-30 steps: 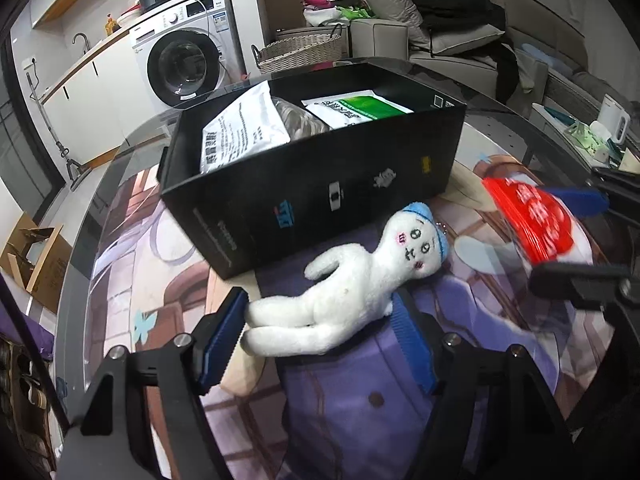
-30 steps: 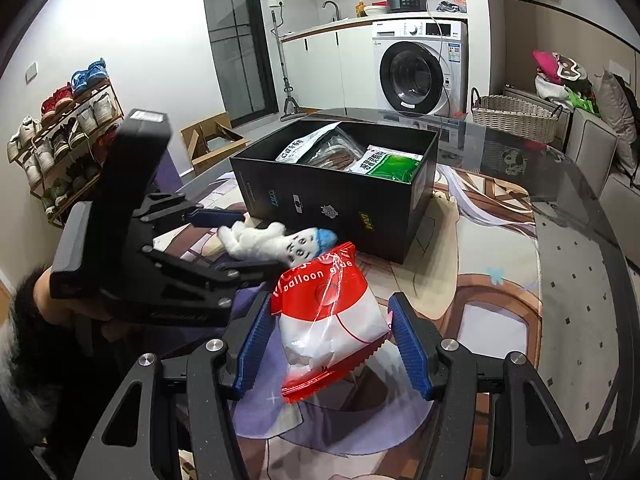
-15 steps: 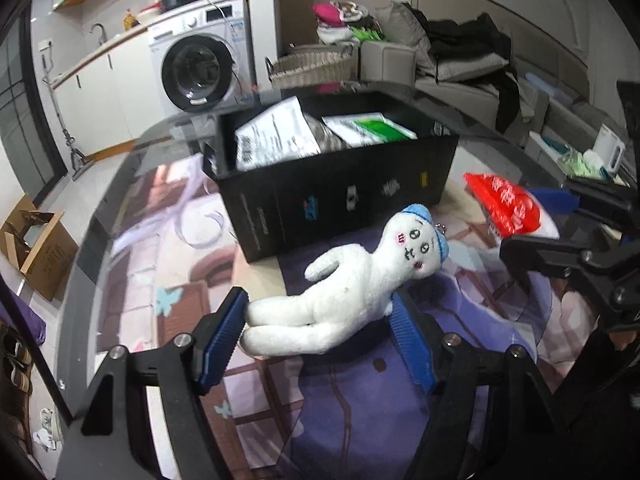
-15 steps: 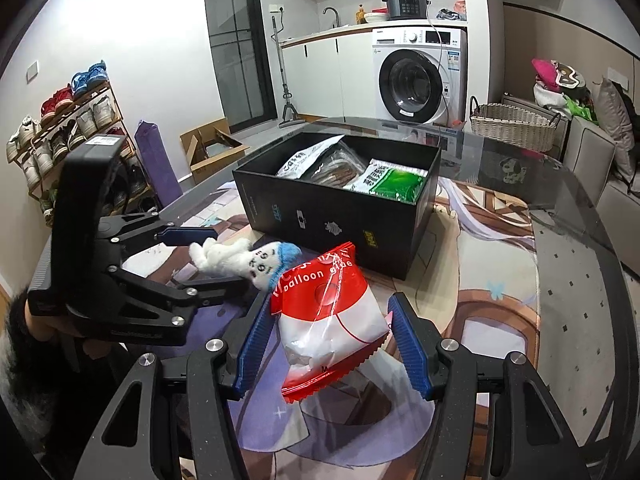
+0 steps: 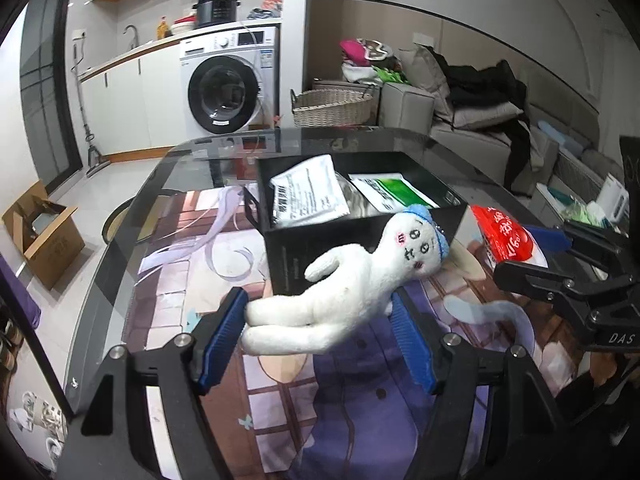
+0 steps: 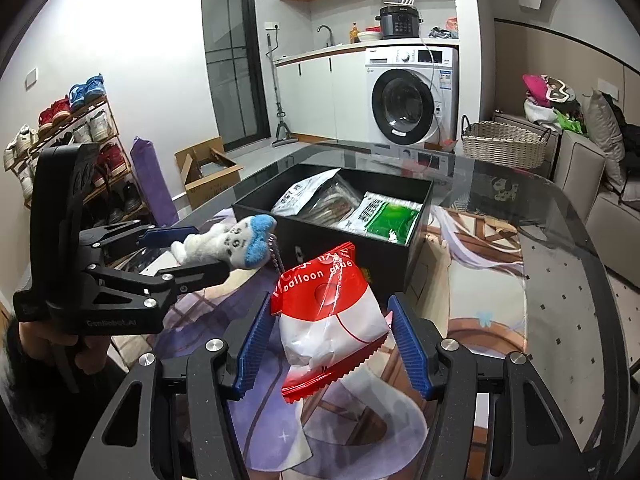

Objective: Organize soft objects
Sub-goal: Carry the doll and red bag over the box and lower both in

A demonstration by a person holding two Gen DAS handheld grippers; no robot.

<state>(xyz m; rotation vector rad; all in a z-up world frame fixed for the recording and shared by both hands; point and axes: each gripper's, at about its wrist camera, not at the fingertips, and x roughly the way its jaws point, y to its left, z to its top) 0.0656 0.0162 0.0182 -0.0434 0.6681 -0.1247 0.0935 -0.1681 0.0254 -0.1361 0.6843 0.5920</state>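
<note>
Claws, two, mine: left claw (image 5: 320,320) clamps plush doll (image 5: 352,280) by its legs, right claw (image 6: 328,340) pinches balloon bag (image 6: 328,320), both aloft near black box (image 6: 416,236). Advice: clear rim, release over free space inside.

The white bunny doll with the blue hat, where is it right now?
The bunny doll is held up in the left gripper, above the table, just in front of the black box.
</note>
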